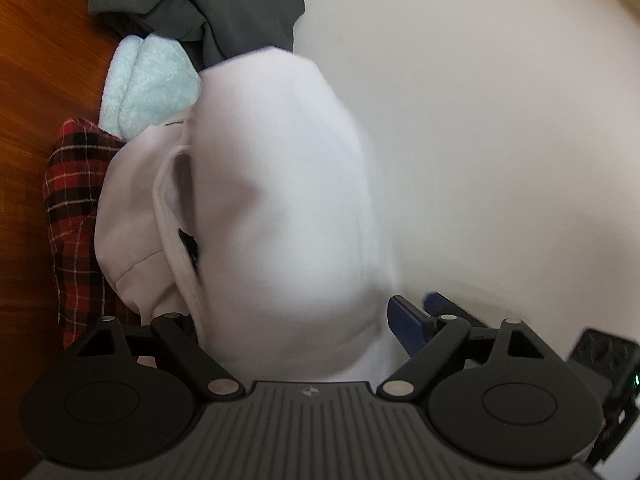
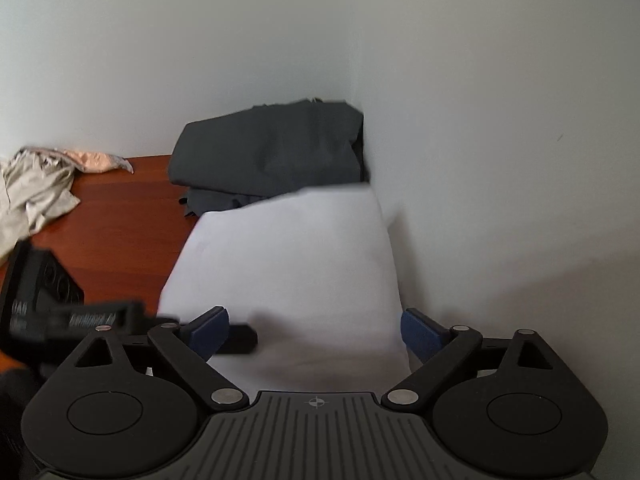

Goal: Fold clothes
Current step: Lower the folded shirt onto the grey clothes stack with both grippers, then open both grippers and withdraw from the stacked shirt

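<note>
My left gripper (image 1: 304, 320) and right gripper (image 2: 316, 332) both have their jaws spread wide, released, with the folded white cotton garment (image 2: 288, 272) lying between the blue fingertips (image 2: 210, 330). It rests on the red-brown wooden table (image 2: 132, 216), hard against the white wall (image 2: 480, 160). Farther off sits a folded dark grey garment (image 2: 272, 152); on the left lie a pale mint fleece towel (image 1: 148, 84) and a red plaid shirt (image 1: 76, 200).

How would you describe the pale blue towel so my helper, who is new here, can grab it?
Look at the heap of clothes along the edge of the wooden table, by the white wall. The towel sits between the dark grey garment and the red plaid shirt, beside the white garment. It alone is fluffy, pale blue terry.
</note>
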{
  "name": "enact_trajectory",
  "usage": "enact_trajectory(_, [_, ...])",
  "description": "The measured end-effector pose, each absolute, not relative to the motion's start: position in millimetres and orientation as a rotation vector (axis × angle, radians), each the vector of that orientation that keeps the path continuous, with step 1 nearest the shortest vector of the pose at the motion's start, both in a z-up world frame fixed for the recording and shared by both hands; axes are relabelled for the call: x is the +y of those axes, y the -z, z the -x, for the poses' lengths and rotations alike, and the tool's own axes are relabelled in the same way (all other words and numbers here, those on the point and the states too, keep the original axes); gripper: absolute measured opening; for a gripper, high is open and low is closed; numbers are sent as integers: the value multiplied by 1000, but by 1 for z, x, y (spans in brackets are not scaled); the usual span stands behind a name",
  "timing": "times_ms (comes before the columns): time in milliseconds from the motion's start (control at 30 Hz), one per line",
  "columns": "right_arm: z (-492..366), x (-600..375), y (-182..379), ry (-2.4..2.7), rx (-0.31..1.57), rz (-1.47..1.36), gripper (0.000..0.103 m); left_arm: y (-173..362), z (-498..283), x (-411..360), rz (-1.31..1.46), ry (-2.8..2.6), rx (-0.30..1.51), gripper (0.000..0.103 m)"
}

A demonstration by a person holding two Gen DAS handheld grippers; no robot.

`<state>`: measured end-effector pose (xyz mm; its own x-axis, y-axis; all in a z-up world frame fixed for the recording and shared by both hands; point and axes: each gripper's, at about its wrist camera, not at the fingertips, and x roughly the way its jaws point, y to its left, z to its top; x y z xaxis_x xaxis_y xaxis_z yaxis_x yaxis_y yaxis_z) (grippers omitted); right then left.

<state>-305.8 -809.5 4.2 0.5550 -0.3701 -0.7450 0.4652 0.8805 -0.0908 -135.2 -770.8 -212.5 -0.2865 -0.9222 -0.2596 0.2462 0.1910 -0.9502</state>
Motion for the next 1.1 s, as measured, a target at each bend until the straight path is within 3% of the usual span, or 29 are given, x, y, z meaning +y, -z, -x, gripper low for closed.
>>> enact_trajectory(500, [370, -782, -24, 571, 756, -105, 96, 199, 156, -804, 485, 1320, 1284, 81])
enact_trajectory(733, [378, -789, -20, 566, 715, -204, 96, 195, 146, -790, 437, 1323, 1262, 92])
enact_trajectory(867, [377, -786, -16, 544, 695, -240, 96, 183, 145, -762, 401, 1323, 1203, 92])
enact_trajectory(967, [373, -785, -9, 529, 683, -284, 96, 162, 151, -733, 316, 1322, 1117, 100])
enact_trajectory(1100, [371, -783, -2, 520, 664, -356, 97, 123, 165, -692, 199, 1339, 964, 101])
